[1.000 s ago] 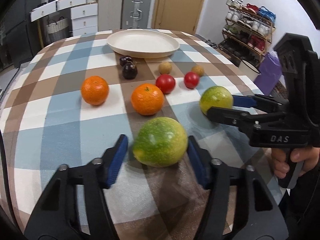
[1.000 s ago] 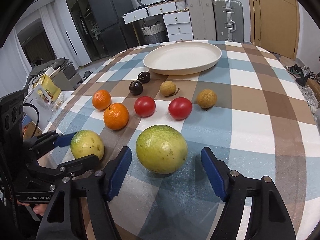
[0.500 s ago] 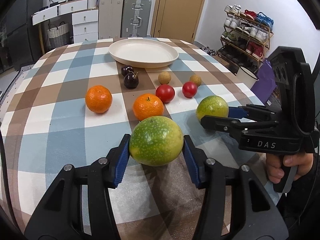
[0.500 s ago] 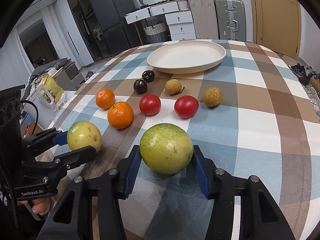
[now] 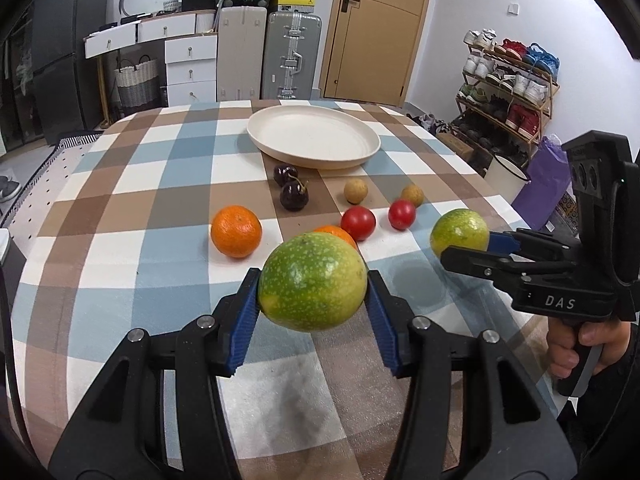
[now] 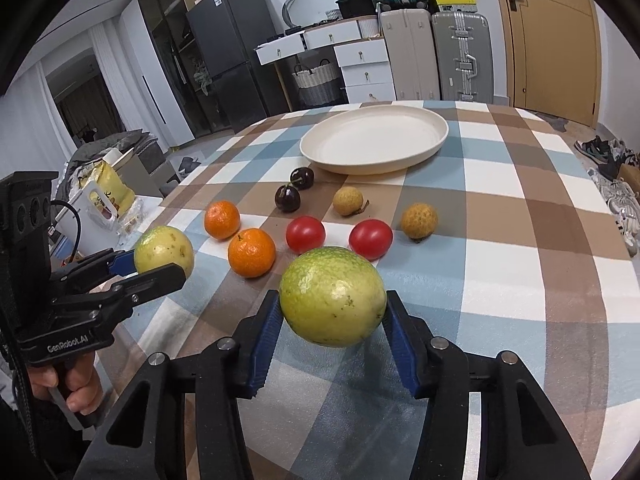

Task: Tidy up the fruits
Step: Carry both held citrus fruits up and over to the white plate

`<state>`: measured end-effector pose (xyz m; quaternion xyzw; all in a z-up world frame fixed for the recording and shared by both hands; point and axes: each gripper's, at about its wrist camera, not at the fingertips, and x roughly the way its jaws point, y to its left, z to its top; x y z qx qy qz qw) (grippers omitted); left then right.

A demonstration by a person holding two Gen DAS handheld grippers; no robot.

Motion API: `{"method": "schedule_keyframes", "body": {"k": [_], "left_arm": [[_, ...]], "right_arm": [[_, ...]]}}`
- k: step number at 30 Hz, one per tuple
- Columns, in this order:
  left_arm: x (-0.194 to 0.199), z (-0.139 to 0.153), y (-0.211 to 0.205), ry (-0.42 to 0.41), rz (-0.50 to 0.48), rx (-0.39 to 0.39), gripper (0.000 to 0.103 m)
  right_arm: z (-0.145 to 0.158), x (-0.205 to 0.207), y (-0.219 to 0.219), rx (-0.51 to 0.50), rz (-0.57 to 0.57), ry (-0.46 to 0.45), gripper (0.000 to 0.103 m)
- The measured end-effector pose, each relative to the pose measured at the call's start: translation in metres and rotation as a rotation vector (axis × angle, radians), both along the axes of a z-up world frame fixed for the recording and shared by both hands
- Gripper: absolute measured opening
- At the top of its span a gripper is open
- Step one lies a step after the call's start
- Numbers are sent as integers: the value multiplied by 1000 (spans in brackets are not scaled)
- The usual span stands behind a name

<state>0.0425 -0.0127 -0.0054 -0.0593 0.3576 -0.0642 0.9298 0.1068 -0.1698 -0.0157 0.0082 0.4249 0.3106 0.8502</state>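
The left tool (image 5: 313,312) was clenched on a large speckled green-yellow round fruit (image 5: 313,282), held clear of the checked blue-brown-and-white counter (image 5: 120,264), and the right tool (image 6: 332,322) gripped a second green-yellow round fruit (image 6: 333,295) the same way — both fruits were lifted, neither yet delivered. The wide cream-coloured round plate (image 5: 313,138) sat at twelve o'clock, at the far end of the counter, and held nothing. In front of it, toward six o'clock, the remaining fruit lay in loose rows: two dark purple cherries (image 5: 294,196) nearest the plate, two tan longans (image 5: 355,191) at their three o'clock, two red cherry tomatoes (image 5: 358,223) closer in, and two orange mandarins (image 5: 236,231) toward nine o'clock. Judging by the bare plate, the sorting had barely started; assuming the plate was the destination, the two held fruits needed carrying to twelve o'clock and setting down, and eight pieces were left on the counter after that.
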Motion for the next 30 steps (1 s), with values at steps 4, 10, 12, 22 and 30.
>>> {"method": "schedule_keyframes", "body": {"k": [4,10,12,22,30], "left_arm": [[5,11,4,-25,17,14,49],[16,31,11,-74,48,21,49],[20,36,14,-84,54,10,49],[51,59,17,-142,68,20,49],[80,61,13,-140,66,8,49]], "right_arm": [[12,1,-4,13,-1,-22,51],[30,10,-13,28,-12,-58,51],[35,14,-14,31,-12,-64,51],[66,40,-14,40,-20,-134,51],[77,71,-11,56,-37,-140,51]]}}
